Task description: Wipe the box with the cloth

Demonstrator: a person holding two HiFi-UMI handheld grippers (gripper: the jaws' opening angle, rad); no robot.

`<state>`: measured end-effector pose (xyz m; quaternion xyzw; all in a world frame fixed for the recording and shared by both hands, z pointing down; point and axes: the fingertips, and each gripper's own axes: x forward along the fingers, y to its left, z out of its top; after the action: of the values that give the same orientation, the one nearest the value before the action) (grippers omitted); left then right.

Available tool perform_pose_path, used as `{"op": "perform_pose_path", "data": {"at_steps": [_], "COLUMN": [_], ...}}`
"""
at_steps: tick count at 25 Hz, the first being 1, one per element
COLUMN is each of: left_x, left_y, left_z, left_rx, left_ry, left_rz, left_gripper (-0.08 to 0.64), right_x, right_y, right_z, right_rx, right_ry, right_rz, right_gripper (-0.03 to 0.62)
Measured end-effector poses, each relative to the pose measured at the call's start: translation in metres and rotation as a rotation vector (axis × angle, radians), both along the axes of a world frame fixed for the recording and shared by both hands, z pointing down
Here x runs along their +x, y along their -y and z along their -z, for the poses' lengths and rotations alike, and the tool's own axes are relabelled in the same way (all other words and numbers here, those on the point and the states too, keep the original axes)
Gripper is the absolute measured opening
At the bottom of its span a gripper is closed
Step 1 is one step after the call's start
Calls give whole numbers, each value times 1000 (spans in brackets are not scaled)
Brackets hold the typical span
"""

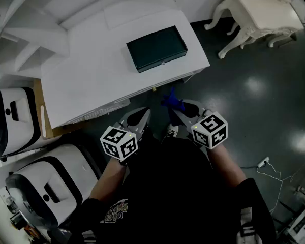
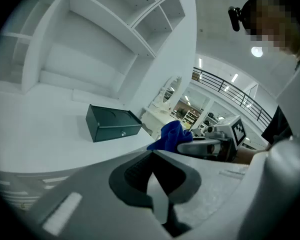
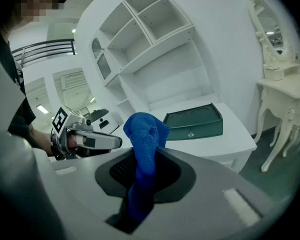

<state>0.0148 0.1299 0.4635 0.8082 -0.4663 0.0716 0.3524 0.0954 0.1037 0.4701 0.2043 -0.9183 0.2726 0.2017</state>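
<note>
Cloth [image 3: 145, 129] in right gripper [image 3: 142, 166], box [image 3: 194, 121] apparently untouched

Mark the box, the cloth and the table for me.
box [image 1: 156, 48], head view, middle of its dark lid.
cloth [image 3: 144, 130], right gripper view, bunched upper part.
table [image 1: 91, 80], head view, bare top left of the box.
</note>
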Motion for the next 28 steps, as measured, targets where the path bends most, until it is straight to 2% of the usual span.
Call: {"op": "perform_pose_path", "data": {"at_steps": [12, 21, 28], "left_x": [-17, -39, -68], "left_y": [8, 15, 35], "left_z": [-1, 2, 3], "left_rx": [-14, -29, -35], "left_ry": [0, 25, 37], "left_rz": [5, -23, -63], "left_gripper": [0, 0, 0], "right_x": [-18, -37, -58], "right_y": [8, 19, 30], "right_z": [-3, -1, -1], "right_rx": [-15, -65, -81], "right_ry": [3, 65, 63], "right_rz": [5, -45, -100], "right_gripper": [91, 94, 94]}}
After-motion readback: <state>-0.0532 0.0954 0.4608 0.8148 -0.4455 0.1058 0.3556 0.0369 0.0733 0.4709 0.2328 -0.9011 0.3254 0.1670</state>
